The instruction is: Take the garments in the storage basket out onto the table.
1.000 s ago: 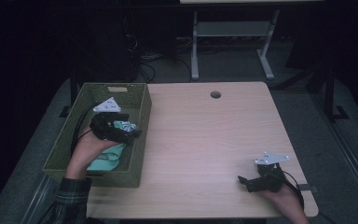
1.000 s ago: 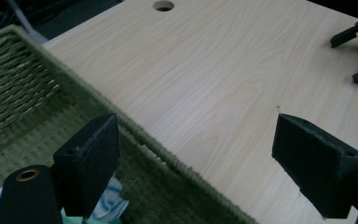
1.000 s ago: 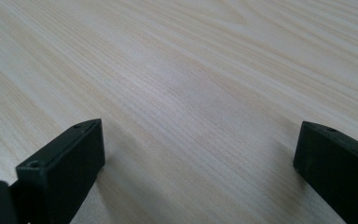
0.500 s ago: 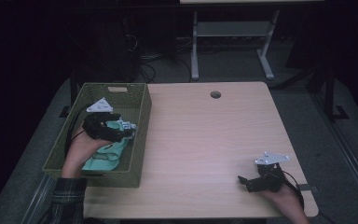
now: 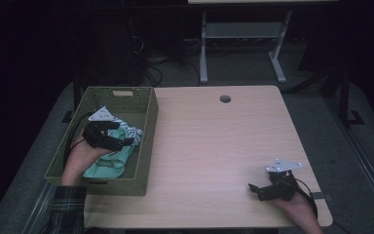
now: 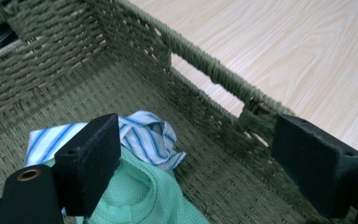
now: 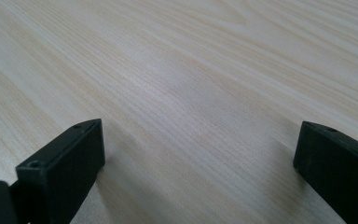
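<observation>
Item 1: left hand-held gripper (image 5: 125, 142), inside the green woven basket (image 5: 148, 127) at the tabletop's (image 5: 214, 146) left edge. Jaws spread wide, holding nothing; one jaw sits just beside the cloths.

Item 2: mint-green mesh cloth (image 5: 108, 163), lying in the basket's near half. The left gripper view gives its knit texture (image 6: 144, 196), which the high view does not resolve.

Item 3: blue-and-white striped cloth (image 5: 129, 131), crumpled against the mint cloth on the basket floor. The left gripper view (image 6: 144, 135) shows the stripes plainly, plus a handle slot in the basket wall (image 6: 214, 98).

Item 4: right hand-held gripper (image 5: 255, 189), low at the tabletop's near right corner, well apart from the basket. The right gripper view shows its jaws parted wide over bare wood grain (image 7: 191, 93), empty.
</observation>
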Demonstrator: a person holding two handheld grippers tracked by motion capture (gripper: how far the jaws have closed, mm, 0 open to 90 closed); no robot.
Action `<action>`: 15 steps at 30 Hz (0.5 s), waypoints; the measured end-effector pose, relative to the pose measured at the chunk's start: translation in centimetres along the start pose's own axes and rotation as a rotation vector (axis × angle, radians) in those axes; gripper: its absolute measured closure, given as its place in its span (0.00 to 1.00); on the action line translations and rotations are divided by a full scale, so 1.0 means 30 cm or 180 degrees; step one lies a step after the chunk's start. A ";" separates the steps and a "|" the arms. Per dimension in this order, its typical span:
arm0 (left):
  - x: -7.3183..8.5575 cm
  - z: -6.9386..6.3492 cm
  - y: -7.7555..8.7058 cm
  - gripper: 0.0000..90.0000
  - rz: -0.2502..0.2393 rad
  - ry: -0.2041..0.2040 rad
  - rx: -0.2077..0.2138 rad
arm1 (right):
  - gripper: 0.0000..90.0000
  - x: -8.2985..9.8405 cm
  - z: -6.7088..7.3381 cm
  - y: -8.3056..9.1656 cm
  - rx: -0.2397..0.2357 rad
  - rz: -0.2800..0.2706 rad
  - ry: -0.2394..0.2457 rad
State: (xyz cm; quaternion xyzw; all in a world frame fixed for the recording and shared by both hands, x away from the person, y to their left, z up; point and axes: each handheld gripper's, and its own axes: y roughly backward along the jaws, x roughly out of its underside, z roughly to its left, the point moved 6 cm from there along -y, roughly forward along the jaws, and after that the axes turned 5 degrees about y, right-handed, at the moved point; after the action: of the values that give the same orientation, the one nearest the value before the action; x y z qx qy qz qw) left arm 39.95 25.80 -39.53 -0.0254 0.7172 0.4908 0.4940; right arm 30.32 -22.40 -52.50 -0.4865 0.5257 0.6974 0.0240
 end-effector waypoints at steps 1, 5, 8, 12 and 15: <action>0.004 0.003 -0.002 0.17 0.0013 0.0000 -0.0004 | 0.02 0.000 0.000 0.000 0.0000 0.0000 0.0000; 0.024 0.019 -0.015 0.17 0.0056 0.0028 -0.0022 | 0.02 0.000 0.000 0.000 0.0000 0.0000 0.0000; 0.038 0.029 -0.021 0.17 0.0080 0.0033 -0.0044 | 0.02 0.000 0.000 0.000 0.0000 -0.0001 -0.0001; 0.062 0.048 -0.031 0.17 0.0128 0.0044 -0.0100 | 0.02 0.000 0.000 0.000 0.0000 0.0000 0.0002; 0.078 0.061 -0.039 0.17 0.0151 0.0073 -0.0108 | 0.02 0.000 0.000 0.000 0.0000 0.0000 0.0003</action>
State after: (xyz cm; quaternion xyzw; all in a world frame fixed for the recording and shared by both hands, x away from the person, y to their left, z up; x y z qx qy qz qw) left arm 40.61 27.57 -42.08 -0.0225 0.7149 0.5141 0.4734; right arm 30.32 -22.41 -52.50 -0.4868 0.5257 0.6972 0.0238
